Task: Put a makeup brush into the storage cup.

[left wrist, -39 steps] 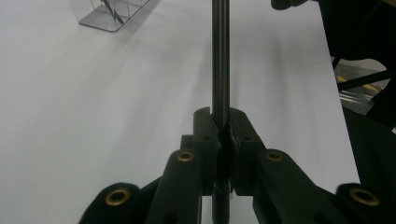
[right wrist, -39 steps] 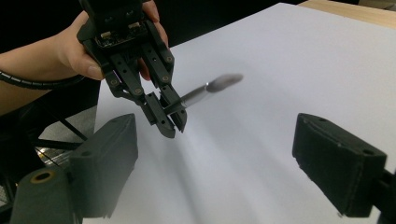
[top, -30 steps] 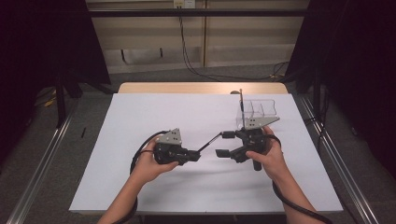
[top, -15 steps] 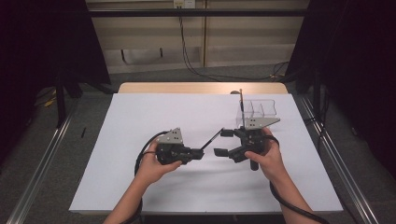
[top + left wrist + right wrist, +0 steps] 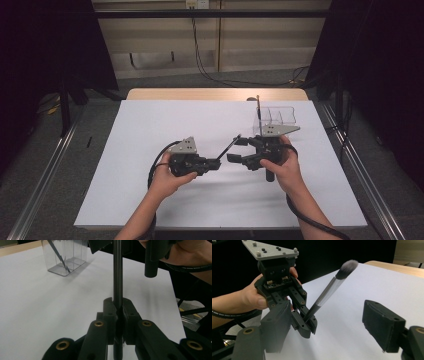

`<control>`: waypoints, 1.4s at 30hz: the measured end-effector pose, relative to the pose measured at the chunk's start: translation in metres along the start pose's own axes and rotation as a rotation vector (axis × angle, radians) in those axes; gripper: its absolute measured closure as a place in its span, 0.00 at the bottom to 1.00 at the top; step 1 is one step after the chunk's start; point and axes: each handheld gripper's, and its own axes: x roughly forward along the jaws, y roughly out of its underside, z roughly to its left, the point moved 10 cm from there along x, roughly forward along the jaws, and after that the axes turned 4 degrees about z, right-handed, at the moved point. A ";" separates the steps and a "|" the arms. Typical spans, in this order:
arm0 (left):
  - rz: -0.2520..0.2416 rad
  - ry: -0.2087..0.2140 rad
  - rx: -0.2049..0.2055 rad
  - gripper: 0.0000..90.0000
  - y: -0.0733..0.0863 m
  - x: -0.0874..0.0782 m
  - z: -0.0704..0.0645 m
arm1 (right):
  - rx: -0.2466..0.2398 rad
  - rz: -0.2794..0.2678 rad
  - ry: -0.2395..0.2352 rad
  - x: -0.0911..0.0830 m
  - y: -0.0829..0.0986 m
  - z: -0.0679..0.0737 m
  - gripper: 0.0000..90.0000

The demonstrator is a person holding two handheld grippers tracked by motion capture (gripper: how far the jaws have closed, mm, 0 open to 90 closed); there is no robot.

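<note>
Nearest the person, two hands hold the grippers low over the white table (image 5: pixel 150 200). The left gripper (image 5: pixel 216 163) is clenched on the dark handle of a makeup brush (image 5: pixel 229 146); in the left gripper view its jaws press on the handle from both sides, and the brush (image 5: pixel 117 272) runs straight up and away from them. From the right gripper view the left gripper (image 5: pixel 308 326) pinches the lower end of the brush (image 5: pixel 329 292), which slants up and to the right, its soft grey tip in the air above the table. The right gripper (image 5: pixel 234 158) faces it just beside the brush, jaws spread wide and grasping nothing. Farther back, behind the right hand, a clear plastic box (image 5: pixel 276 120) with compartments stands on the table; a thin dark stick (image 5: pixel 258 111) leans upright in it.
</note>
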 end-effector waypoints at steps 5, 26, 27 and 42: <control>-0.003 -0.011 -0.005 0.93 -0.001 0.001 0.003 | 0.017 -0.011 0.008 0.000 -0.001 -0.002 0.39; -0.028 -0.002 -0.038 0.93 -0.003 0.009 0.002 | 0.051 -0.029 -0.022 0.004 -0.005 0.003 0.88; -0.028 -0.002 -0.043 0.93 -0.002 0.010 0.003 | 0.056 -0.029 -0.021 0.004 -0.005 0.003 0.88; -0.035 0.026 -0.084 0.91 -0.003 0.022 -0.003 | 0.071 -0.053 -0.055 0.009 -0.012 0.010 0.94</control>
